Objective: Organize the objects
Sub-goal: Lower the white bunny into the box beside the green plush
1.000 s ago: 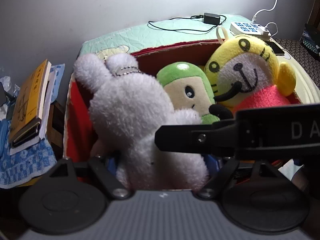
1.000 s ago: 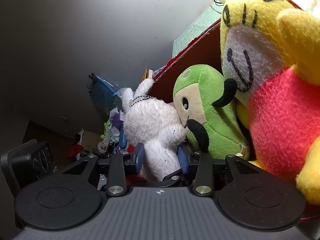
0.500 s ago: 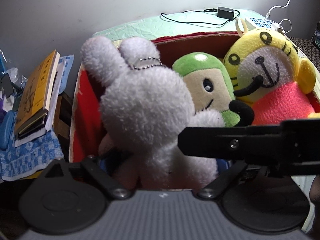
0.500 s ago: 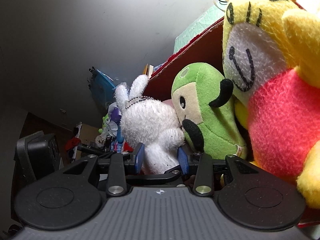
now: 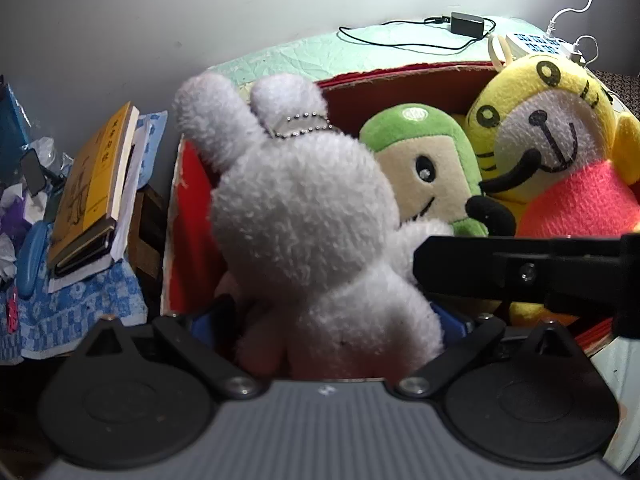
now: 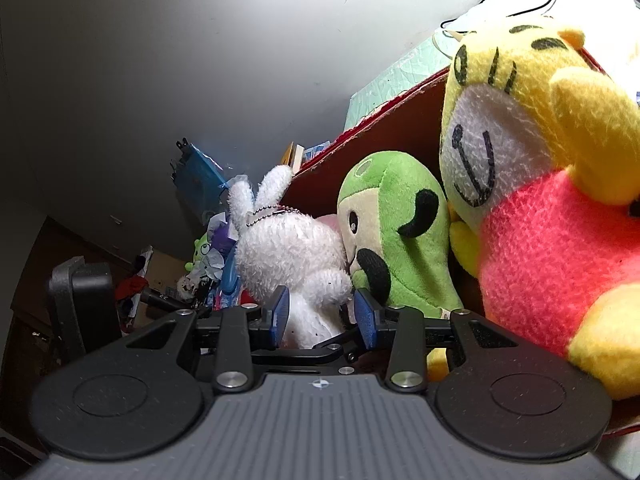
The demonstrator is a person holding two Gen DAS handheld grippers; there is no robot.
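A white plush rabbit (image 5: 304,216) with a bead chain fills the left wrist view; my left gripper (image 5: 332,320) is shut on its lower body, holding it at the left end of a red cardboard box (image 5: 192,208). A green plush (image 5: 424,160) and a yellow tiger plush in a pink shirt (image 5: 560,152) sit in the box to its right. In the right wrist view the rabbit (image 6: 288,248), green plush (image 6: 396,224) and tiger (image 6: 540,200) line up. My right gripper (image 6: 322,316) is open and empty, its blue pads (image 6: 280,314) just in front of the rabbit.
A stack of books (image 5: 92,196) lies on a blue checked cloth (image 5: 76,312) left of the box. Behind the box a mint quilt (image 5: 320,52) carries a black charger (image 5: 466,24), cables and a white power strip (image 5: 536,42). Cluttered items (image 6: 208,256) lie far left.
The rabbit, held by my left gripper, has moved up and closer to the camera and now stands higher at the box's left end. The right gripper stays open in front of it.
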